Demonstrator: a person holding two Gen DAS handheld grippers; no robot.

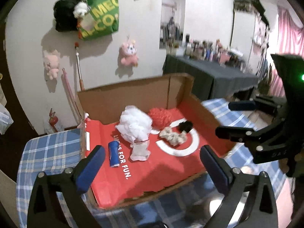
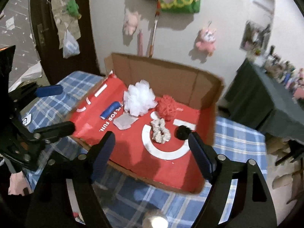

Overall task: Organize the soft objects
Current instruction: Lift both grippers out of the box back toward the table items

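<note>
A shallow cardboard box (image 1: 133, 93) (image 2: 167, 72) with a red printed floor sits on a blue plaid table. In it lie a white mesh puff (image 1: 135, 124) (image 2: 139, 99), a red mesh puff (image 1: 162, 116) (image 2: 167, 107), a beige scrunchie (image 1: 173, 135) (image 2: 160, 131), a black scrunchie (image 1: 185, 126) (image 2: 182, 132), a blue roll (image 1: 113, 153) (image 2: 110, 110) and a white folded cloth (image 1: 140, 152) (image 2: 124, 122). My left gripper (image 1: 152, 169) is open and empty above the box's near edge. My right gripper (image 2: 152, 155) is open and empty, hovering near the scrunchies. Each gripper also shows in the other's view, the right one (image 1: 235, 117) and the left one (image 2: 55, 110).
The blue plaid tablecloth (image 1: 47, 152) (image 2: 237, 142) surrounds the box. Pink plush toys (image 1: 129, 53) and a green bag (image 1: 102, 17) hang on the white wall behind. A dark-covered side table (image 1: 209, 72) with bottles stands at the right. A dark door (image 2: 57, 28) is at left.
</note>
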